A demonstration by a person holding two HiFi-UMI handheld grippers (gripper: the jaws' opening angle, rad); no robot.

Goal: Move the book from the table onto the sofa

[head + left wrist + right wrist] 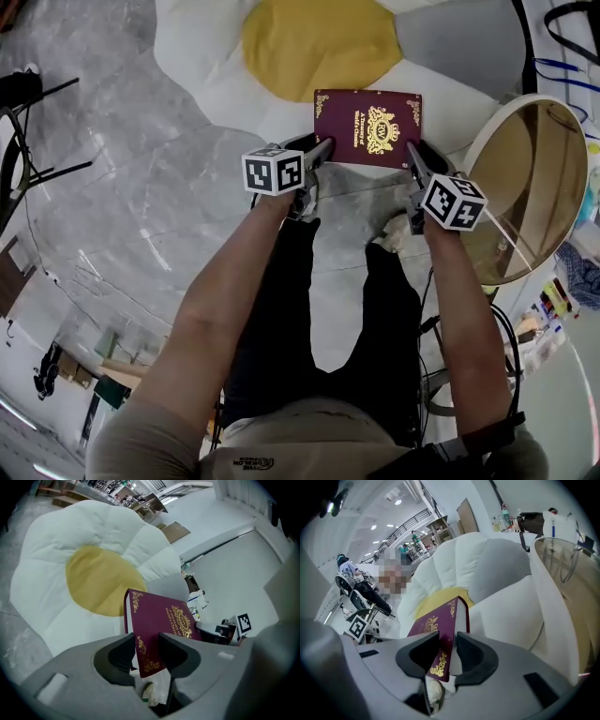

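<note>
A dark red book (368, 127) with gold print is held flat between both grippers, over the near edge of the white flower-shaped sofa (211, 66) with a yellow centre (321, 39). My left gripper (322, 150) is shut on the book's near left corner (145, 648), and my right gripper (414, 157) is shut on its near right corner (440, 656). In the left gripper view the cover (161, 620) faces up above the sofa (47, 583). The right gripper view shows the book edge-on over the sofa (497, 606).
A round table (530, 187) with a white rim and a wooden top stands close at the right. Grey marble floor (122, 206) spreads to the left. The person's legs (319, 309) are below the grippers. Cables and clutter (553, 309) lie at the far right.
</note>
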